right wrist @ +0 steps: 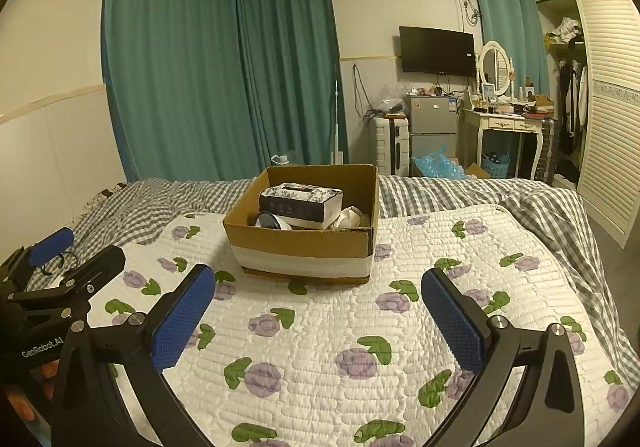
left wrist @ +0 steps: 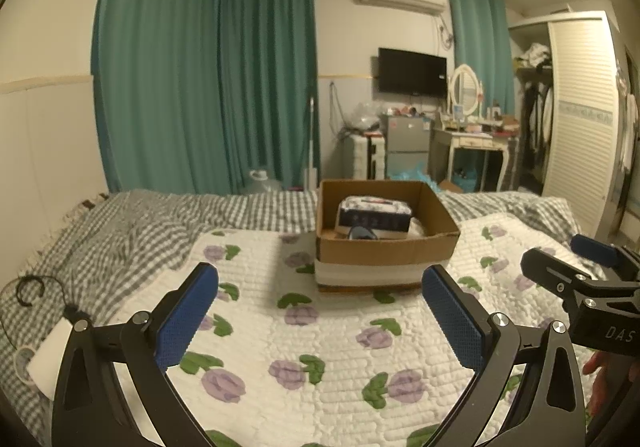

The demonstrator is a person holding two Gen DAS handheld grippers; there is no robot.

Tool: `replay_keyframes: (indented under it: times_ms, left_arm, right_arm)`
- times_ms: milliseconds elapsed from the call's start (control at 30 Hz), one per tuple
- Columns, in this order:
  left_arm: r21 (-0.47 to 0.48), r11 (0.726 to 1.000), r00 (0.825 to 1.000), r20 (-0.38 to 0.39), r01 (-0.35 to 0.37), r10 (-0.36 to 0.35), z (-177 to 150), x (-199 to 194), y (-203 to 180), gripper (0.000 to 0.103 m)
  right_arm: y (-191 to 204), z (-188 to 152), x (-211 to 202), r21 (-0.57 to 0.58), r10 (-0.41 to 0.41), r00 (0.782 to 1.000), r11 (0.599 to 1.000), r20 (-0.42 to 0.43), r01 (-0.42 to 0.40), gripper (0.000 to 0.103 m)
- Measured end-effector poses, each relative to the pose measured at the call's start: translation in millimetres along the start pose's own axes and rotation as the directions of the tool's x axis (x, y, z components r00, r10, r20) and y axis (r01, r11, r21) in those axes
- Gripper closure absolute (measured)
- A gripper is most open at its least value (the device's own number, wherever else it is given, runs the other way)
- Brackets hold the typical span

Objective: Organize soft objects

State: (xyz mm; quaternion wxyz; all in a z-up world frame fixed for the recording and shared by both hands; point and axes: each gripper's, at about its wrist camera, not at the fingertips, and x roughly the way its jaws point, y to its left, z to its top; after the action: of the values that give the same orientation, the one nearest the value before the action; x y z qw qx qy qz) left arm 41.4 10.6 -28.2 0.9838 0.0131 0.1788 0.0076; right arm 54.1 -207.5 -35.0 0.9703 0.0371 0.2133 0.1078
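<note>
1. Bed [right wrist: 460, 327]: your working surface, covered by a white quilt printed with purple flowers; a grey checked sheet lies beyond the quilt.
2. Cardboard box [right wrist: 300, 243]: the landmark, standing open-topped on the quilt, ahead of both tools and well apart from them.
3. Tissue pack [right wrist: 300, 203]: inside the cardboard box, lying tilted on top of the other contents. It will likely be light and will yield under pressure, with a slick wrapper; take it across its short sides, and close gently so it is not crushed.
4. White crumpled item [right wrist: 352, 217]: inside the cardboard box, to the right of the pack. It looks soft and limp; pinch a raised fold. What it is cannot be told.
5. Round dark item [right wrist: 270, 222]: at the box's near wall, partly hidden; its stiffness cannot be judged.
6. Left hand-held gripper [left wrist: 320, 301]: before the cardboard box, jaws spread wide, nothing between them.
7. Right hand-held gripper [right wrist: 318, 297]: beside the left one, likewise spread wide and empty.
</note>
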Motion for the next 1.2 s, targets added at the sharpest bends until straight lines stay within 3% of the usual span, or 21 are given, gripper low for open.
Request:
replay_keyframes:
  times_ms: [1200]
  left_arm:
    - [0.0,1.0,1.0,-0.018,-0.002,0.002,-2.9,0.4,-0.7,0.0]
  right_arm:
    - [-3.6,-6.4,3.0,-0.002,-0.003,1.0,1.0,-0.023,0.003,0.0]
